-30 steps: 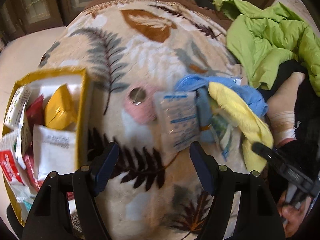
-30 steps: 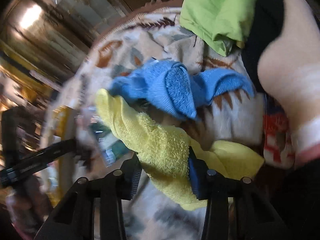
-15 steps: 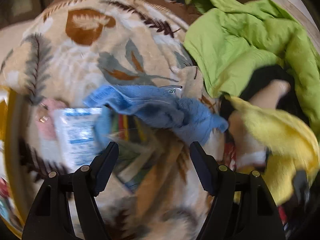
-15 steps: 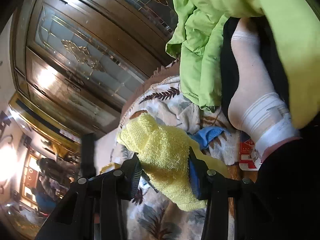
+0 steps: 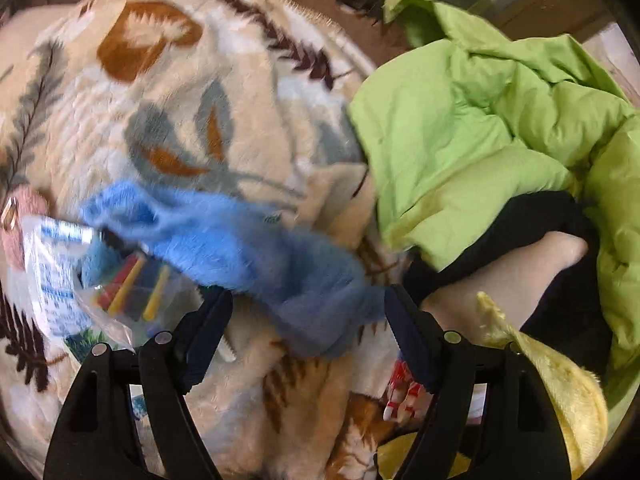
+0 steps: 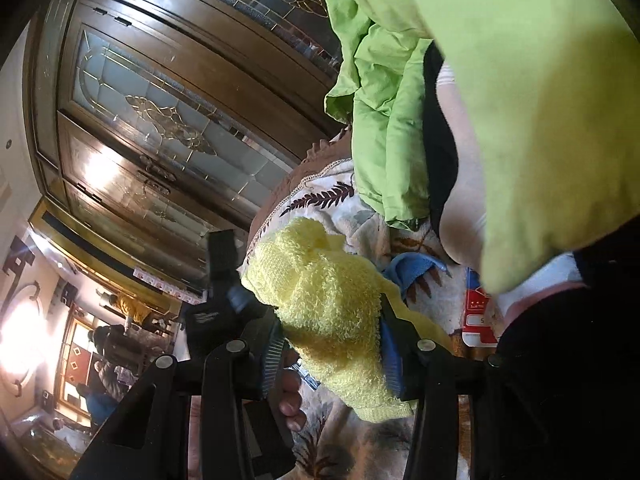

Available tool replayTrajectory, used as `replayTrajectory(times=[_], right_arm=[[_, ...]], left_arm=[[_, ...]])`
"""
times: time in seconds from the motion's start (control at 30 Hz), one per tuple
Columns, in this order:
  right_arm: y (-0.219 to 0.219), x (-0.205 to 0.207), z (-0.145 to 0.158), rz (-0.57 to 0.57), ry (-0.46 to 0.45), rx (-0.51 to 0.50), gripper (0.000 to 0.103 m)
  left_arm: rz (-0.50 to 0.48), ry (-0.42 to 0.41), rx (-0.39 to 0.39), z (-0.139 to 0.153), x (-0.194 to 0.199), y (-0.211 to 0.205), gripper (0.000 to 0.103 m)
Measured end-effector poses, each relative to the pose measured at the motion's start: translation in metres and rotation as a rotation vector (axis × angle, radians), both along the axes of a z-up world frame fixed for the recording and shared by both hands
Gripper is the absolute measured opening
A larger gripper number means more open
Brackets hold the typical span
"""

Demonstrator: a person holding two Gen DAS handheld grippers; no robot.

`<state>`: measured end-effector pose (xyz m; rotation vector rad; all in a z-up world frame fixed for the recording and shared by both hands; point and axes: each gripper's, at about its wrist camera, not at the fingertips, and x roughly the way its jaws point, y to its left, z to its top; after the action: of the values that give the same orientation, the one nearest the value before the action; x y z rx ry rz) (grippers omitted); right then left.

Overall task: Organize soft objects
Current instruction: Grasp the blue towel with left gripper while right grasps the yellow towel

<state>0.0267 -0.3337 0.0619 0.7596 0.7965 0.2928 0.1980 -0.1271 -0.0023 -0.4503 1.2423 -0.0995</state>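
Note:
A rumpled blue towel (image 5: 240, 248) lies on the leaf-patterned blanket (image 5: 224, 88). Its near end reaches between the fingers of my left gripper (image 5: 308, 312), which stands open around it. My right gripper (image 6: 332, 344) is shut on a fluffy yellow towel (image 6: 324, 304) and holds it up off the blanket. That yellow towel (image 5: 560, 392) also shows at the lower right of the left wrist view. A corner of the blue towel (image 6: 412, 268) peeks out behind it in the right wrist view.
A clear packet of coloured sticks (image 5: 132, 288) and a blue-printed packet (image 5: 52, 272) lie left of the blue towel, by a pink item (image 5: 20, 216). A lime green quilt (image 5: 480, 152) is heaped at the right over a person's socked foot (image 5: 512, 276). A red packet (image 6: 478, 312) lies nearby.
The right gripper has lifted the yellow towel off the pile and carried it right. The left gripper has swung right, away from the yellow box, to straddle the blue towel's end.

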Motion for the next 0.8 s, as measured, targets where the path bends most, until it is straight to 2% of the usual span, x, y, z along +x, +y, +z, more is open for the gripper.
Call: replayTrajectory(times=[0.13, 0.23, 0.33, 0.4, 0.5, 0.63, 0.8], right_arm=[[0.001, 0.002, -0.003, 0.008, 0.003, 0.022, 0.045], [0.001, 0.002, -0.002, 0.01, -0.001, 0.015, 0.045], [0.0, 0.001, -0.003, 0.006, 0.001, 0.008, 0.045], [0.0, 0.001, -0.004, 0.007, 0.006, 0.016, 0.045], [-0.002, 0.0, -0.004, 0.002, 0.003, 0.022, 0.045], [-0.001, 0.0, -0.002, 0.006, -0.005, 0.035, 0.045], [0.0, -0.003, 0.002, 0.009, -0.012, 0.056, 0.045]], left_arm=[[-0.035, 0.057, 0.047, -0.018, 0.009, -0.012, 0.082], [-0.036, 0.124, 0.032, -0.04, 0.011, -0.013, 0.082], [-0.037, 0.102, 0.036, -0.042, 0.013, -0.012, 0.081], [-0.061, 0.072, 0.027, -0.036, 0.013, -0.012, 0.039], [-0.104, 0.061, -0.008, -0.03, 0.009, -0.009, 0.038], [-0.139, -0.006, 0.001, -0.011, -0.004, -0.002, 0.036], [-0.191, -0.092, 0.035, 0.026, -0.026, 0.009, 0.036]])
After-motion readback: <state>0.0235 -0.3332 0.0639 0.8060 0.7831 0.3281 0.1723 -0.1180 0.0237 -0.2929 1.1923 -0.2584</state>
